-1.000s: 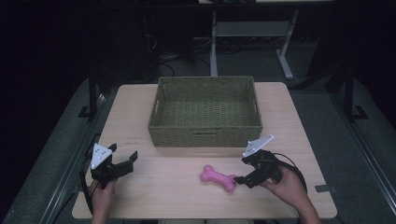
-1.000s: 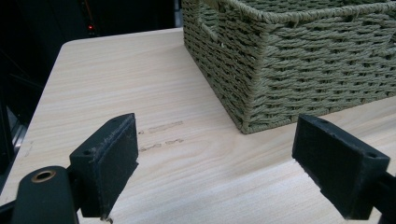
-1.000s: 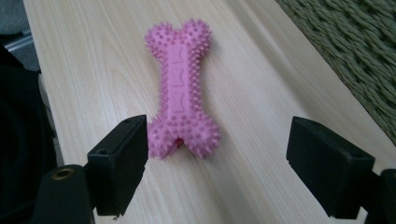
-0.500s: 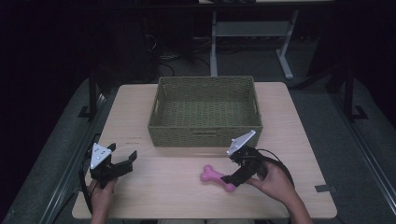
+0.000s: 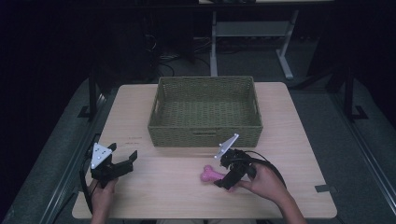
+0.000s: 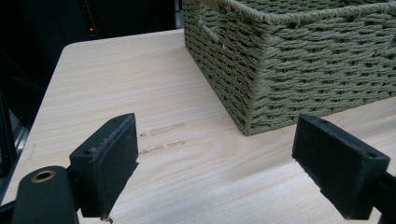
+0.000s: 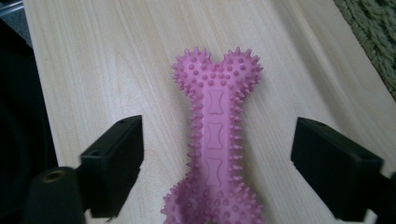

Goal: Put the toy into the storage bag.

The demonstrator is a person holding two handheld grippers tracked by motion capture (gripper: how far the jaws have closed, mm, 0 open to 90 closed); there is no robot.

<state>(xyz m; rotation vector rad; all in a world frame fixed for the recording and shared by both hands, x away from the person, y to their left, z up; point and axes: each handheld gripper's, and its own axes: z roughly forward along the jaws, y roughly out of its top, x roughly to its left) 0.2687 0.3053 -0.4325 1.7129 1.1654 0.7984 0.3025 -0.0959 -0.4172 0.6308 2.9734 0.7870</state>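
Note:
A pink spiky rubber bone (image 5: 210,174) lies flat on the wooden table (image 5: 163,196), a short way in front of the woven green basket (image 5: 205,135). My right gripper (image 5: 221,174) reaches over it from the right. In the right gripper view the bone (image 7: 215,135) lies lengthwise between the two black jaws, with a clear gap on each side. The jaws have just been closing, and the right gripper (image 7: 218,156) is still open around the bone. My left gripper (image 5: 123,156) rests at the table's front left, open and empty (image 6: 215,158), facing a corner of the basket (image 6: 303,70).
The basket looks empty from above and takes up the middle back of the table. Bare wood lies between the two grippers and to the right of the basket. A cable (image 5: 266,163) loops from the right gripper. The floor around the table is dark, with desk legs behind.
The right hand has slid left and a little toward the bone, so its jaws now straddle the bone's right half. The left gripper and the bone have stayed put.

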